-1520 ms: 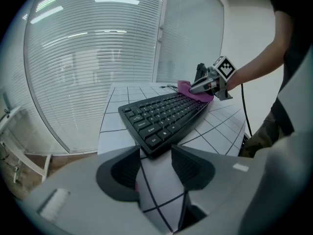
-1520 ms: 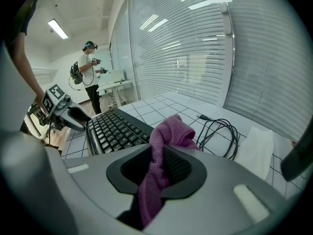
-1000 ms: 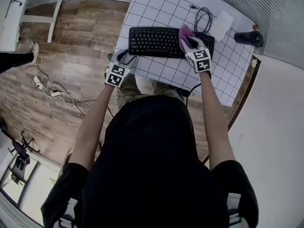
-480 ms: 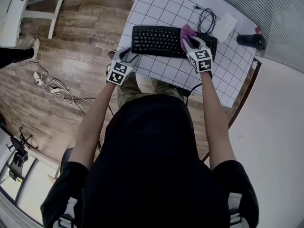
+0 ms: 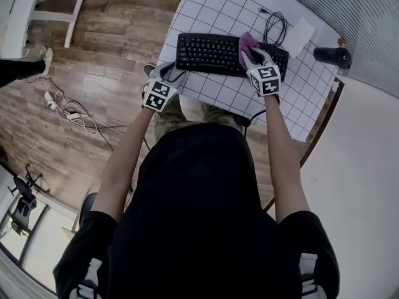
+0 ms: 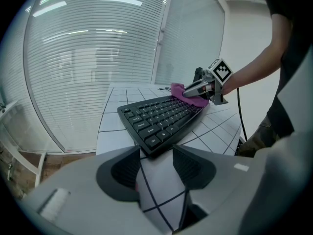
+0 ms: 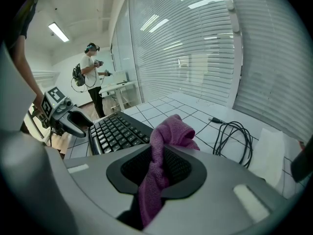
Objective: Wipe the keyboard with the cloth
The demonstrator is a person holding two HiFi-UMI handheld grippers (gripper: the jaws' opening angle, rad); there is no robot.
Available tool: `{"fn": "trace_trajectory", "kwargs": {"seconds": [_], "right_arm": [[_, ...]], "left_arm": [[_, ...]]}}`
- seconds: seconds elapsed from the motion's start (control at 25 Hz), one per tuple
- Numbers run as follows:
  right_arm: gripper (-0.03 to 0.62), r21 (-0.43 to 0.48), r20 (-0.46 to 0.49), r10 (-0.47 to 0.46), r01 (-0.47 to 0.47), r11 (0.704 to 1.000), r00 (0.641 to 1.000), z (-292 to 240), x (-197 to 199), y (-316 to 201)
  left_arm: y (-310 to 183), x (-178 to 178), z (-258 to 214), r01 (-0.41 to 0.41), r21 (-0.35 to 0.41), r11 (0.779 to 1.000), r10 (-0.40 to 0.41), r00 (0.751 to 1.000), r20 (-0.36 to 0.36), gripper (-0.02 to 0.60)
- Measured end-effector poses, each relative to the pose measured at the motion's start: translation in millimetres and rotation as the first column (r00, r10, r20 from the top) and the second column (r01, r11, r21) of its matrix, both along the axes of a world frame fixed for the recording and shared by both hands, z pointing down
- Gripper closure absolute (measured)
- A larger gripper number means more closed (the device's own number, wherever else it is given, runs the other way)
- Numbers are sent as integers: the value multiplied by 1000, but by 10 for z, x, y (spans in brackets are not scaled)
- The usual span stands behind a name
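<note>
Little has shifted over the last second: the right tongs [image 5: 254, 60] stay put at the right end of the keyboard [image 5: 212, 53], and the left tongs [image 5: 167, 75] have barely drifted by the near-left corner of the worktop [image 5: 218, 11]. The right tongs are clamped on the purple cloth [image 5: 247, 42], whose bunched free end rests on the rightmost keys. The left tongs stand apart with nothing between them, only bare worktop showing just short of the keyboard's left end. I'd judge the wiping barely begun or paused at one end. Nothing shows which keys are clean, and the long run of keys to the left looks still to be covered.
</note>
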State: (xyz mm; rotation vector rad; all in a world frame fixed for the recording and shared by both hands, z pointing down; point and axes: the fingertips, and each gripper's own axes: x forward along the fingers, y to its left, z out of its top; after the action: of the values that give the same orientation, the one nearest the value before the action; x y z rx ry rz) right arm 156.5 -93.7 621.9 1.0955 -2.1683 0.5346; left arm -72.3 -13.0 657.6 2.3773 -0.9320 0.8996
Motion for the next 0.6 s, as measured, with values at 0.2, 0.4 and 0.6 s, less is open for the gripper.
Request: {"fn": "trace_trajectory", "kwargs": {"seconds": [0.2,0.4,0.6], "right_arm": [[507,2,6,12,-12,1000,1000,-13,-30,3],[508,7,17,2,-2,1000,1000,-5,-89,-7],[508,6,18,-13,13,1000,1000,-11,-174,-22]], "left_arm": [[4,-14,-9,0,-3,1000,0,1000,-3,377],[7,-10,1,-2,-5,1000,2,1000,-5,379],[4,-17,-9,-1,-7,1000,1,1000,-8,380]]}}
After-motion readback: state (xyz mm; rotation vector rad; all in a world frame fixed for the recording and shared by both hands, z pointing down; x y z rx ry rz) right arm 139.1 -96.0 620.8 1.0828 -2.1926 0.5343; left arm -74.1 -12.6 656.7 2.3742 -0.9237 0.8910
